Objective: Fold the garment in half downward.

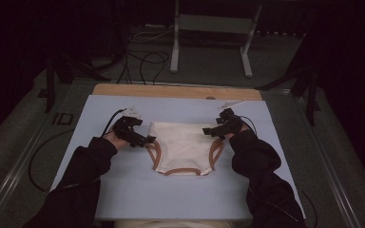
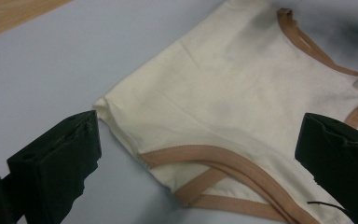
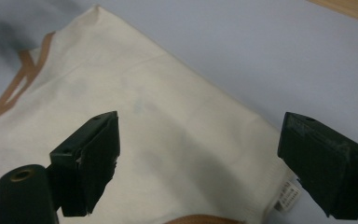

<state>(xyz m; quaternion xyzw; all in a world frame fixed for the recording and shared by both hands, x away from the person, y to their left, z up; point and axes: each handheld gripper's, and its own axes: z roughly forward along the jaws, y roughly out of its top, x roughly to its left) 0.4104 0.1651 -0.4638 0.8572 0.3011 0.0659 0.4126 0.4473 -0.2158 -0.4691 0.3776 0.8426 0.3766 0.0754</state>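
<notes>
Both tongs, the left gripper (image 1: 148,140) and the right gripper (image 1: 207,131), gape apart, holding nothing. They sit beside the cream tank top (image 1: 183,145), soft, light and floppy. Pinch its far corners.

high: above, facing forward-down | gripper views: close, probably oblique | shared: cream garment (image 1: 183,145)

garment tag (image 3: 287,198) print unreadable

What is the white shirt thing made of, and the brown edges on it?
The garment looks like soft, matte cream knit cloth, probably cotton: it creases and lies limp. Its brown trim seems a ribbed or stretchy fabric band, stitched along the openings. The sheet beneath looks smooth, pale blue.
</notes>
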